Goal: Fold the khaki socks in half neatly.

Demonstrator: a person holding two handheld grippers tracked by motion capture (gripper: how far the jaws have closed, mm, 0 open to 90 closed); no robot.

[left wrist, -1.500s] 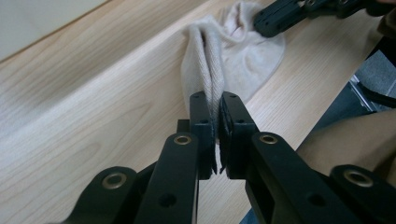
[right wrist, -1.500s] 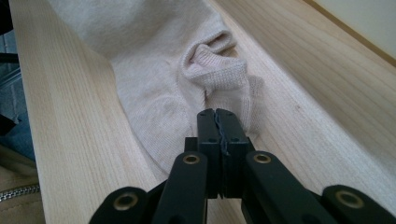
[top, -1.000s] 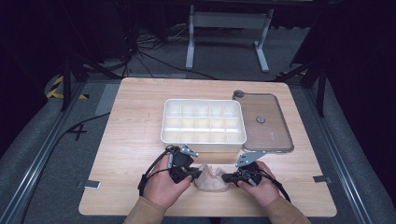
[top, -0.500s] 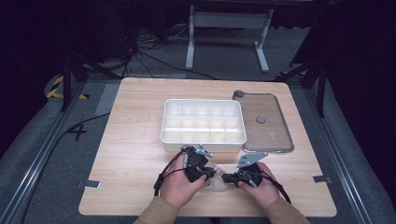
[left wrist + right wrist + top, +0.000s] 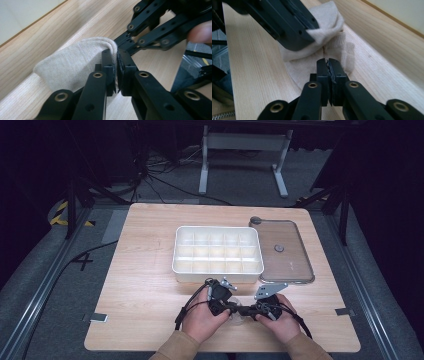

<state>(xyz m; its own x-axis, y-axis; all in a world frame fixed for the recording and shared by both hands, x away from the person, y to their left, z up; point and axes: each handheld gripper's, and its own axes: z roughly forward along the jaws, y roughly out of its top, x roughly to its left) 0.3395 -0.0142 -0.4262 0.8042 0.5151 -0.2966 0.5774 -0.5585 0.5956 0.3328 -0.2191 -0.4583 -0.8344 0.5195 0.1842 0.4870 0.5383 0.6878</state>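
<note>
Left gripper view has the left tongs (image 5: 117, 72) pinching a fold of the beige cloth (image 5: 75, 62), which stretches across toward the right tongs (image 5: 328, 75), clamped on its near edge.

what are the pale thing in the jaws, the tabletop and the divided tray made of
Pale thing: soft knitted cloth, cream, matte; fine ribbing and a folded edge show. Tabletop: light wood or wood laminate, smooth, with a straight grain. Divided tray: probably white plastic, slightly glossy, with thin moulded walls.
</note>
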